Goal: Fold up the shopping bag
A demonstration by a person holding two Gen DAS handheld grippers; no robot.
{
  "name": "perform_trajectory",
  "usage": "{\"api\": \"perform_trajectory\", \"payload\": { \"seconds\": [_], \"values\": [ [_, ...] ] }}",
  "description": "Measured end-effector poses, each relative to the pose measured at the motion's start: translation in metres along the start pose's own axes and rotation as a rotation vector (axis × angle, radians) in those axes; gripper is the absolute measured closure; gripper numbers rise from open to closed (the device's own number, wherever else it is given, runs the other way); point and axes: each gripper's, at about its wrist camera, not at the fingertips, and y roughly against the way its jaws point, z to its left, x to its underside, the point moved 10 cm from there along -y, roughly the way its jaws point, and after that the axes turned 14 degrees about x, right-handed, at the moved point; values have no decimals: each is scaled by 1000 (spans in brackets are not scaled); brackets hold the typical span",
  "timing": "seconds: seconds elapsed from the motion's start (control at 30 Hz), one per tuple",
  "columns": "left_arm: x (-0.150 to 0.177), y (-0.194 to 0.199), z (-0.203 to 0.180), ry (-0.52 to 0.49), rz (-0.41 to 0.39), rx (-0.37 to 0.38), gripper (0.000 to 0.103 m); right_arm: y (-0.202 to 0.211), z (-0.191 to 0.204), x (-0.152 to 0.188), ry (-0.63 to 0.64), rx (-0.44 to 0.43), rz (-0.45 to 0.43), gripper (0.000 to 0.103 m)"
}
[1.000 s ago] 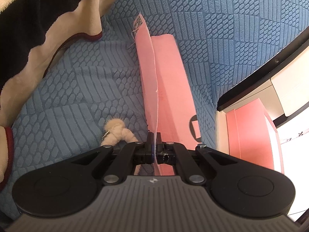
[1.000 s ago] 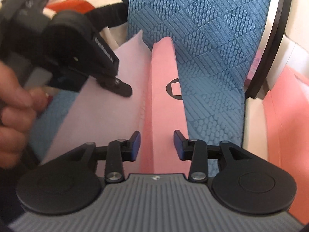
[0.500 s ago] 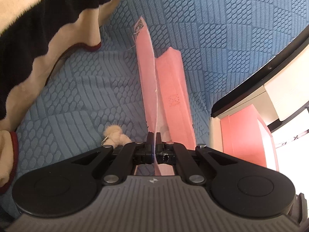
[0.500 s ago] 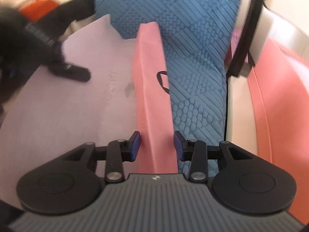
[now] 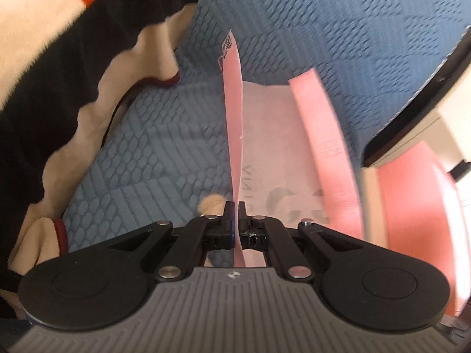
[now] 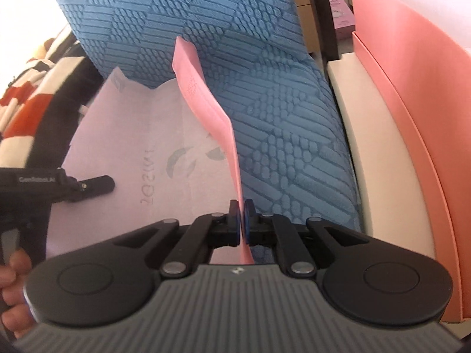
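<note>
Step in hand, by my read: both claws have a pink side edge of the shopping bag (image 6: pixel 164 158) pinched, w/ the pale panel spread between them on the blue textured cover (image 6: pixel 265 94), so next move prob calls for bringing 1 edge across to the other w/o letting the thin fabric slip. Right gripper (image 6: pixel 240 220) has just been closing & its jaws now sit nearly together on the pink edge strip (image 6: pixel 206 108) standing up between the pads; left gripper (image 5: pixel 237 220) is fully closed on the opposite pink edge (image 5: pixel 232 117)
</note>
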Motion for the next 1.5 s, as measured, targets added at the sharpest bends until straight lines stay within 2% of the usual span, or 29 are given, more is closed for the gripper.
{"api": "perform_trajectory", "payload": {
  "seconds": [0.1, 0.33, 0.47, 0.7, 0.87, 0.97, 1.1, 1.23, 1.43, 1.47, 1.5],
  "values": [
    [2, -7, 8, 17, 15, -29, 102, 0, 1, 0, 18, 17, -16, 97],
    [-4, 13, 2, 89, -33, 84, 100, -1, 5, -2, 52, 30, -27, 97],
    [-3, 30, -11, 126, -53, 164, 92, 0, 7, -3, 76, 30, -35, 97],
    [-6, 60, -47, 72, -111, 243, 90, -3, 8, 0, 96, 27, -29, 97],
    [-14, 68, -80, 28, -122, 337, 90, -3, 10, 2, 107, 29, -33, 97],
    [-10, 58, -98, -2, -84, 401, 90, -3, 11, 2, 113, 32, -35, 97],
    [-3, 26, -113, -18, -6, 442, 90, -3, 13, 2, 112, 23, -29, 97],
    [1, -12, -119, 35, 74, 509, 90, -5, 15, 4, 118, 24, -24, 97],
    [12, -59, -111, 101, 180, 507, 90, -6, 15, 5, 116, 27, -19, 97],
    [15, -62, -110, 105, 190, 509, 84, -6, 15, 5, 111, 26, -15, 97],
    [17, -64, -108, 111, 199, 505, 74, -7, 15, 5, 108, 24, -11, 97]
  ]
}}
